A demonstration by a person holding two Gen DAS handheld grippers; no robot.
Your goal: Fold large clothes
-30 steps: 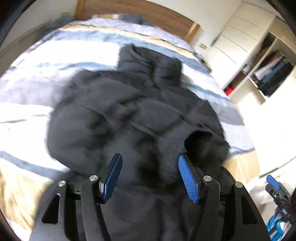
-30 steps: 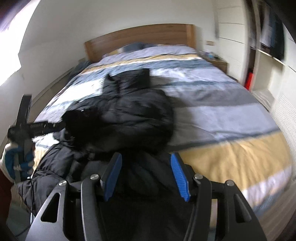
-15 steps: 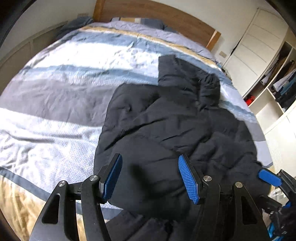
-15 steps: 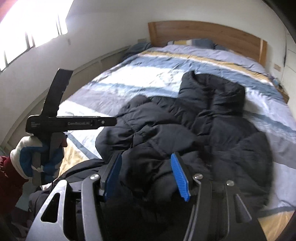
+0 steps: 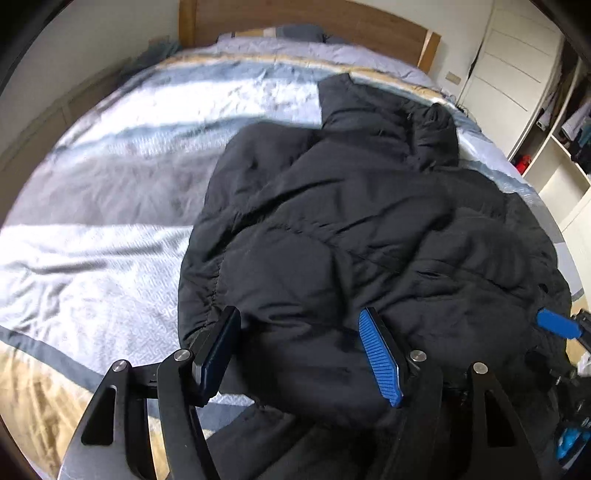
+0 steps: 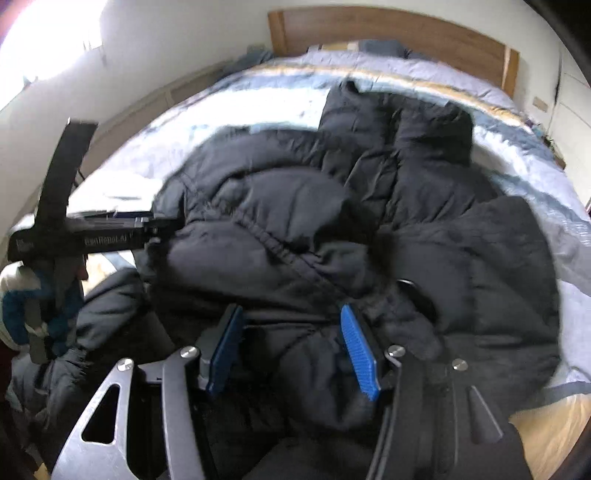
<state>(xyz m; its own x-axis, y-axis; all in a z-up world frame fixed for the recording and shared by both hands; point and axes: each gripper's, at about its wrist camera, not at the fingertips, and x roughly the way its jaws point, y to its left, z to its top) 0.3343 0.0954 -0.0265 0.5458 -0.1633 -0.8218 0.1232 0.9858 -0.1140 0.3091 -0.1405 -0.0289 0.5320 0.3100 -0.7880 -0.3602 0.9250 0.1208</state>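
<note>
A large black puffer jacket (image 5: 351, 221) lies crumpled on the striped bed (image 5: 110, 206), its hood toward the headboard. It also fills the right wrist view (image 6: 332, 229). My left gripper (image 5: 301, 350) is open, its blue pads over the jacket's near hem, with jacket fabric between the jaws. My right gripper (image 6: 295, 347) is open over the near folds of the jacket. The left gripper tool shows at the left of the right wrist view (image 6: 74, 236), held by a gloved hand. A blue pad of the right gripper (image 5: 557, 325) shows at the right edge of the left wrist view.
A wooden headboard (image 5: 332, 26) with pillows stands at the far end. White wardrobe doors and open shelves with clothes (image 5: 561, 122) stand to the right. A low wooden ledge (image 6: 155, 107) runs along the left wall.
Both grippers have moved forward and lower over the jacket, which now looms larger. The jaws stay open.
</note>
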